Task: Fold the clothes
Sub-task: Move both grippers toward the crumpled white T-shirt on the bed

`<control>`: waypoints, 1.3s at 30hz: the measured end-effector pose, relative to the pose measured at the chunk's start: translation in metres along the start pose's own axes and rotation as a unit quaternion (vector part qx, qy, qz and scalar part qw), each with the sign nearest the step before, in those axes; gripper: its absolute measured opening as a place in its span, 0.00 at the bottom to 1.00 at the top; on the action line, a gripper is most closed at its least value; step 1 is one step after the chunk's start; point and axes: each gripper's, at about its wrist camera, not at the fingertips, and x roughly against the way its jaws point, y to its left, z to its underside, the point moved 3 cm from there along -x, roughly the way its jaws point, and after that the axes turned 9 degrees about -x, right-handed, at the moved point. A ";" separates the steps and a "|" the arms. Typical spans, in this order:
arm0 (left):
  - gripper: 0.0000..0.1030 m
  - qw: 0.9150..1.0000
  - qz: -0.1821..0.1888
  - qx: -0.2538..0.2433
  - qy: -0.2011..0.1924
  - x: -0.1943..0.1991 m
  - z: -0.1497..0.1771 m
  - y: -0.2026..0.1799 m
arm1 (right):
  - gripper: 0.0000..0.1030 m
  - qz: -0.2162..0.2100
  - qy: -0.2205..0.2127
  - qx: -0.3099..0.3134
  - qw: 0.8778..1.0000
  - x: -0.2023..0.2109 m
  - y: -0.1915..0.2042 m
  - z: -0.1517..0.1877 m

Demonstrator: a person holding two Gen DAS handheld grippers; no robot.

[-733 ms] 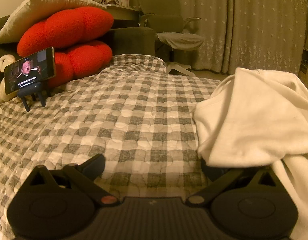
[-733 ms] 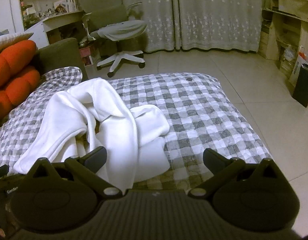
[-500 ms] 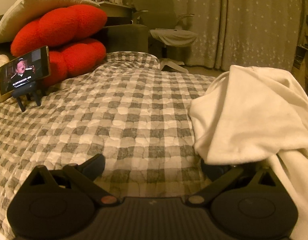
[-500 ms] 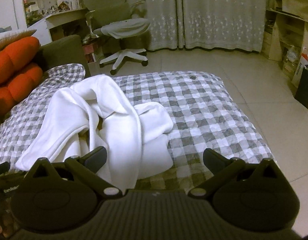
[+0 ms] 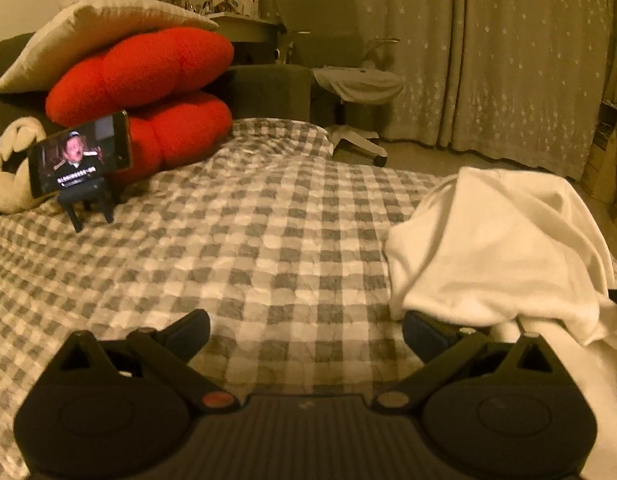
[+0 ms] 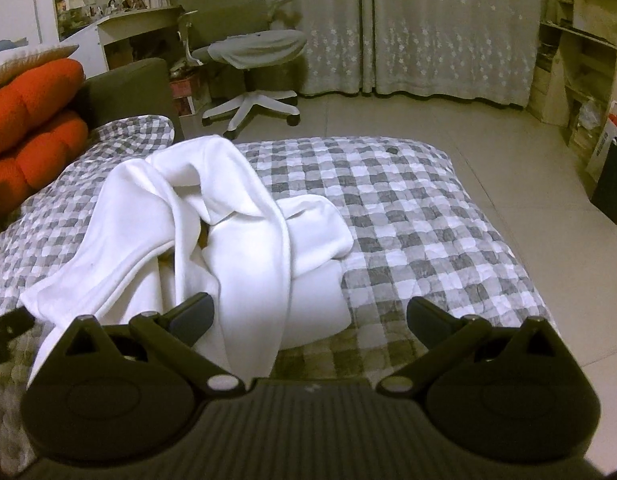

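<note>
On the checked quilt, which covers the whole work surface, the white garment lies in a crumpled heap toward the near edge, unfolded, giving both tools reach without leaning. Its long axis runs from the near edge, beside the tools, up toward the far-left peak near the red cushions; one thick fold crosses it diagonally. No collar or hem can be identified. A phone on a stand sits well apart, clear of the folding area. The right gripper has its jaws fully apart, straddling cloth but pressing nothing. The left gripper is likewise spread wide over bare quilt, the garment's edge draped at its right finger.
</note>
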 end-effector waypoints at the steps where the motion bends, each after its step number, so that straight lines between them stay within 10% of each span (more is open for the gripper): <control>1: 0.99 1.000 0.004 0.002 -0.004 0.003 -0.001 0.004 | 1.00 -0.001 -0.001 -0.001 1.000 0.000 -0.001 0.000; 18: 0.99 0.996 0.083 0.019 -0.035 0.045 -0.007 -0.007 | 1.00 -0.003 -0.025 0.039 0.999 0.034 0.016 -0.002; 39: 0.99 0.987 0.105 0.042 -0.117 0.186 -0.063 0.051 | 1.00 -0.021 -0.158 0.033 0.987 0.225 0.062 -0.037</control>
